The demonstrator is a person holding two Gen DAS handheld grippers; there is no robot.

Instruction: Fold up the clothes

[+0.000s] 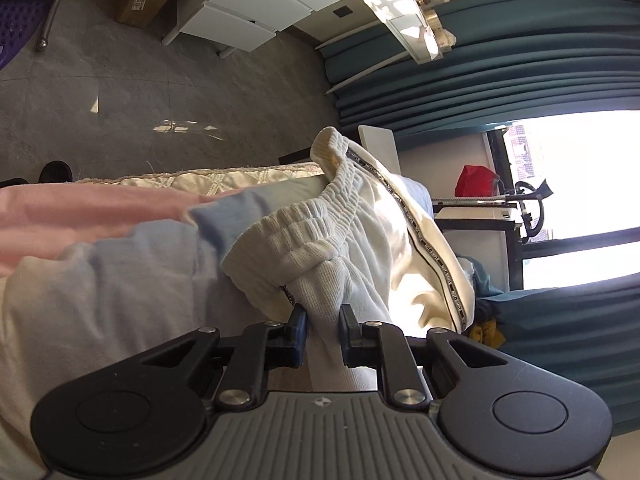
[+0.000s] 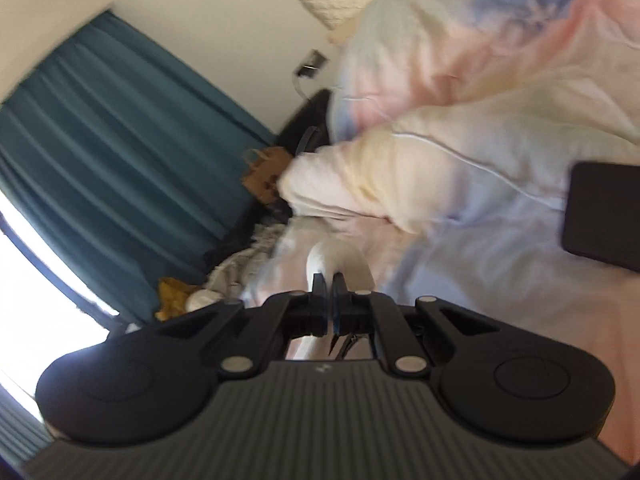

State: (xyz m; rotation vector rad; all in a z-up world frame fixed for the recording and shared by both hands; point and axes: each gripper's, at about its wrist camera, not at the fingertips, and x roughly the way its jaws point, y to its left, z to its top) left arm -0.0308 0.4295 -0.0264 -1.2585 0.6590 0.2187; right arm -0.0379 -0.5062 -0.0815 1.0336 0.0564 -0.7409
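Observation:
My left gripper (image 1: 323, 316) is shut on a thick fold of white trousers (image 1: 360, 232) with an elastic waistband and a dark lettered side stripe. The garment hangs bunched above the bed, held up in front of the camera. My right gripper (image 2: 329, 282) is shut on a thin white edge of cloth (image 2: 324, 258), seemingly the same garment. That view is blurred by motion.
The bed is covered by a pastel pink, blue and cream duvet (image 1: 100, 248), also shown in the right wrist view (image 2: 460, 92). A black flat object (image 2: 604, 216) lies on the duvet. Teal curtains (image 1: 500, 64), a white dresser (image 1: 280, 4) and a bright window (image 1: 580, 180) surround the bed.

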